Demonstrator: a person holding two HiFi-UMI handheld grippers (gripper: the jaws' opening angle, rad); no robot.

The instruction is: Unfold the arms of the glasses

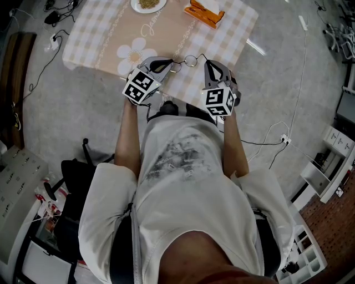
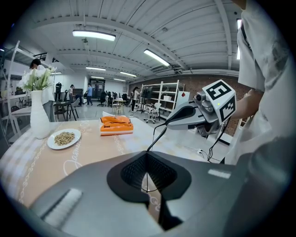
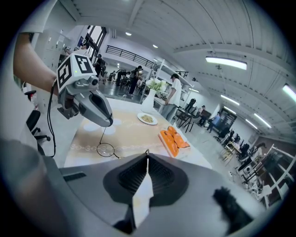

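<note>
Concrete floor (image 1: 83,105) surrounds a table (image 1: 105,39) under a checked cloth with a beige flower-print runner, set in a large open workshop. A person (image 1: 183,183) stands at its near edge.

Left gripper (image 1: 173,66): the left gripper view shows the jaws closed tip to tip (image 2: 147,155), with a thin wire of the glasses (image 2: 157,138) running between the ribbed pads. From the tip a dark temple arm rises to the right, up to the nose of the right gripper (image 2: 169,124).

Right gripper (image 1: 206,62): its own view shows the jaws closed at the tip (image 3: 147,155) on a thin wire of the glasses; the pads part slightly further back.

The glasses are held between the two grippers, above the near edge of the table.
- The head view shows one round lens (image 1: 190,60) between the two tips.
- The right gripper view shows that lens (image 3: 105,149) hanging on a fine wire below the nose of the left gripper (image 3: 107,122). A second wire leads from the lens towards the right jaws.
- The left gripper view shows the arm but no lens.

On the far part of the table:
- A white plate (image 2: 64,138) of grain-like food.
- To its right, an orange pack (image 2: 116,126).

Both also appear in the head view (image 1: 148,4) (image 1: 205,12) and the right gripper view (image 3: 147,119) (image 3: 173,140). Only the gripper views take in a white vase (image 2: 39,118) of flowers at the far end (image 3: 150,102), as well as the ceiling lights, shelving and people further back in the hall.
</note>
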